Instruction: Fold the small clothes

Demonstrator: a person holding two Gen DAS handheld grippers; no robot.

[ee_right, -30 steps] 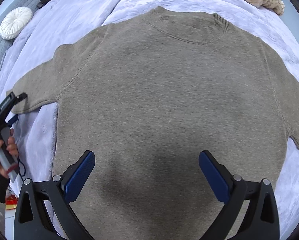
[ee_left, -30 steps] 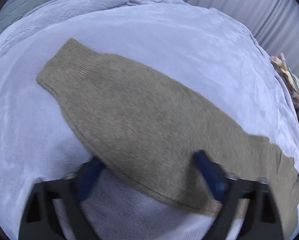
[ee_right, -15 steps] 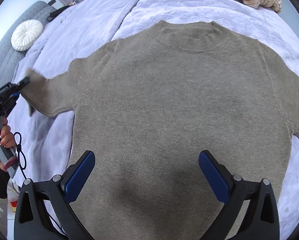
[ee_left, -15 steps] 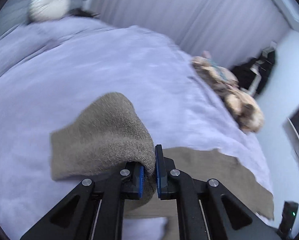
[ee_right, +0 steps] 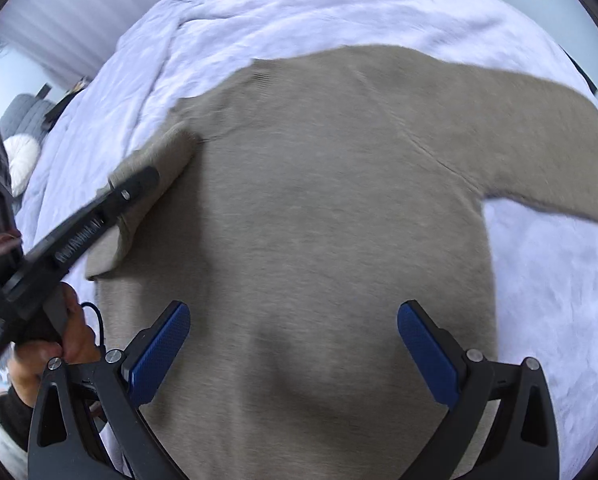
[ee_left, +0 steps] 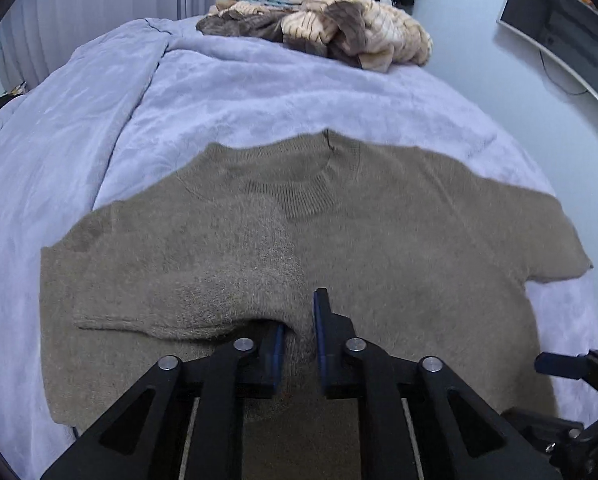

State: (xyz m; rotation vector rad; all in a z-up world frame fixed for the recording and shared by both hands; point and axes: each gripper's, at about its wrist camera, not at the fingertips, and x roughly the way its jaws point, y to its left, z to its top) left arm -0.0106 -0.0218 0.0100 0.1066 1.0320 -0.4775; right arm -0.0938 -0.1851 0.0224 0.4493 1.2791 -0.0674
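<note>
- Sweater, taupe knit, lay flat and front up on the lavender blanket, collar toward the far side of the bed.
- Left gripper pinched the cuff end of the left sleeve, fingers nearly together on the knit; sleeve was carried in over the chest, doubled on the body.
- Right gripper hovered above the lower body, fingers spread wide, holding nothing.
- Right sleeve lay stretched out to the side, not yet folded.
- Step judged: first sleeve fold-in, near its end.
- Next move judged: set the cuff flat across the chest and release; then the right sleeve needs the same.
- Pile of clothes sat at the far edge.
</note>
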